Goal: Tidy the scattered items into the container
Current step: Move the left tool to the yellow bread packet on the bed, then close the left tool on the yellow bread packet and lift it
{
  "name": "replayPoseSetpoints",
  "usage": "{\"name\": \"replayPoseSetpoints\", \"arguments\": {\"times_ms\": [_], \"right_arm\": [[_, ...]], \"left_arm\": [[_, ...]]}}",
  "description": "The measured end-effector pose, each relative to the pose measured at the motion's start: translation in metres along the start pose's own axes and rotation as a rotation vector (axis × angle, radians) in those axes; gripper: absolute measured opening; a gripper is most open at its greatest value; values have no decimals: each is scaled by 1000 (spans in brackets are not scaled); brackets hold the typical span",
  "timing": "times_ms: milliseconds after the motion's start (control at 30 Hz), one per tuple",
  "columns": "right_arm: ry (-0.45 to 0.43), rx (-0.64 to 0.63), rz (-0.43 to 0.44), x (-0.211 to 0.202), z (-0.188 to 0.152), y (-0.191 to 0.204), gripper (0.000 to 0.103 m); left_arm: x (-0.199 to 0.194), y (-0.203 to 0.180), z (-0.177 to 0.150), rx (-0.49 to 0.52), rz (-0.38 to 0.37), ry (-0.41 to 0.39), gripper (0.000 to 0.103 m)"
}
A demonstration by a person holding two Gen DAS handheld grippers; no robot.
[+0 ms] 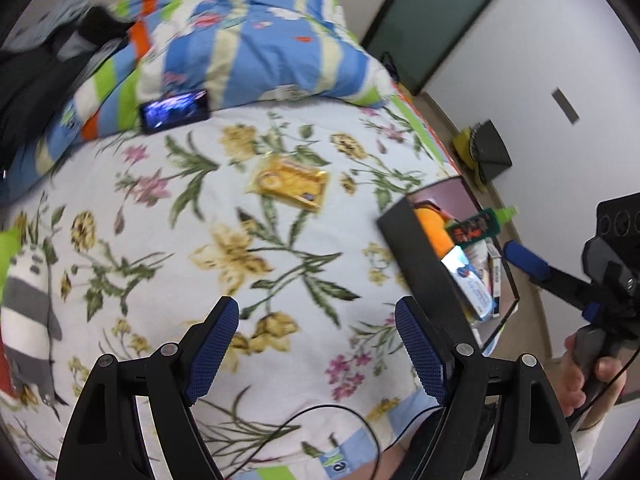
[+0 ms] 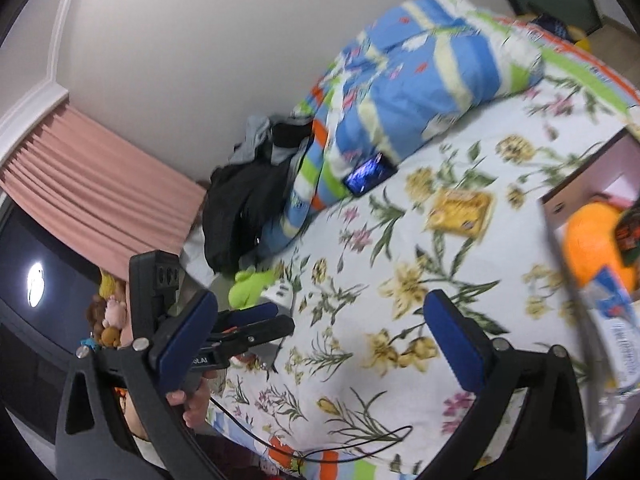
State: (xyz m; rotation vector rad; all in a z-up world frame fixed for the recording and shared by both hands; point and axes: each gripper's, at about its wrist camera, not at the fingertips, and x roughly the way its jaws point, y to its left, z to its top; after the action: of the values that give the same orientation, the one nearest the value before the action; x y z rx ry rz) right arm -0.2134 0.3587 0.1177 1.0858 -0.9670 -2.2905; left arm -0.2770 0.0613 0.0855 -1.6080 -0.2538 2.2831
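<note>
A yellow snack packet (image 1: 289,183) lies on the floral bedsheet, also in the right wrist view (image 2: 460,211). A dark box (image 1: 424,258) at the bed's right edge holds an orange plush (image 1: 434,227), a dark packet and a blue-white tube; the box also shows in the right wrist view (image 2: 576,216). A grey-striped plush (image 1: 28,316) lies at the left. My left gripper (image 1: 316,354) is open and empty above the sheet. My right gripper (image 2: 324,344) is open and empty; in the left wrist view it (image 1: 528,260) is right of the box.
A folded blue striped quilt (image 1: 256,40) lies at the back with a lit phone (image 1: 175,111) against it. Dark clothes (image 2: 244,208) are piled by the wall. A green plush (image 2: 250,282) and a black cable (image 1: 320,420) lie near the front edge.
</note>
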Motion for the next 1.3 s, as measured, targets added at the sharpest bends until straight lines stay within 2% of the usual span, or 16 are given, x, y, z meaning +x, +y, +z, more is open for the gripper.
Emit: {"name": "replayPoseSetpoints", "arguments": {"times_ms": [167,333,767,900,1000,1100,1200,1300], "right_arm": [[77,-3,-31,72,-2,8,103],[138,8,-60,137,9,-8,103],[205,130,-147,250,65,-125,103],[201,179,-223,265,82,-167,103],[188,265,-306,266,87,-208,103],[196,329,-347,266,89,-241,103],[205,375,-323,270,88,-265,103],[191,410,-262,274,90,-278,103]], "left_arm": [[24,63,3,-44,38,37,81],[71,112,19,-84,28,90,81],[201,180,98,-134,-1,165,81],[239,175,118,-133,-38,195,81],[267,153,134,-88,-64,206,81],[297,127,150,-65,-122,220,81],[324,100,161,-7,-142,248,81],[345,79,167,44,-100,248,83]]}}
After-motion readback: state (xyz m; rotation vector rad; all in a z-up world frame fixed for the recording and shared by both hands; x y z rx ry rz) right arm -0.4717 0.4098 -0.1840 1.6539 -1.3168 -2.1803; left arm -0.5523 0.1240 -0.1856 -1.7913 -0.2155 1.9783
